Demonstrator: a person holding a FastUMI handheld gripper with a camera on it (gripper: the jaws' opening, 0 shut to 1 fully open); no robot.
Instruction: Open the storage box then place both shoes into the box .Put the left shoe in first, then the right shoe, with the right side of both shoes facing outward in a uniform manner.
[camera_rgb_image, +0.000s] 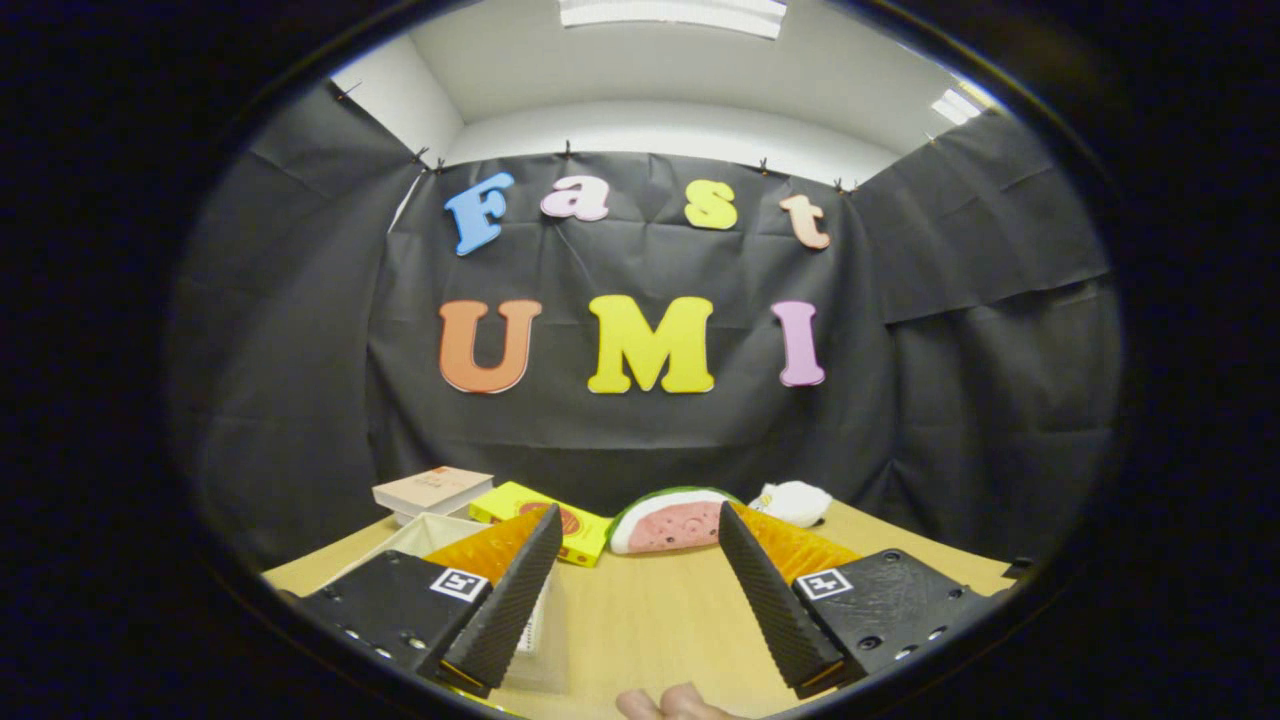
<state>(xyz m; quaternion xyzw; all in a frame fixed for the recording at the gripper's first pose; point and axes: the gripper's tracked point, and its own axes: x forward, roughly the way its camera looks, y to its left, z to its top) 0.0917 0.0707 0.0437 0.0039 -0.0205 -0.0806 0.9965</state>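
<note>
**A:** What is on the left?

**B:** A pale flat book (432, 488) lies at the back of the wooden worktop (650, 620). Just in front of it sits a white box with an open top (425, 528). The left finger hides most of the box, so I cannot tell which way its long side runs.

**A:** Where is the box from the hand-held gripper (638, 515)?

**B:** It is behind the left finger and off to its left, not between the fingers.

**A:** And the fingers?

**B:** They are spread wide apart, holding nothing, with bare worktop between them.

**A:** What is farther right?

**B:** A flat yellow box (585, 535), then a toy watermelon slice (665, 522) beyond the fingers, then a white fluffy thing (795, 500).
</note>
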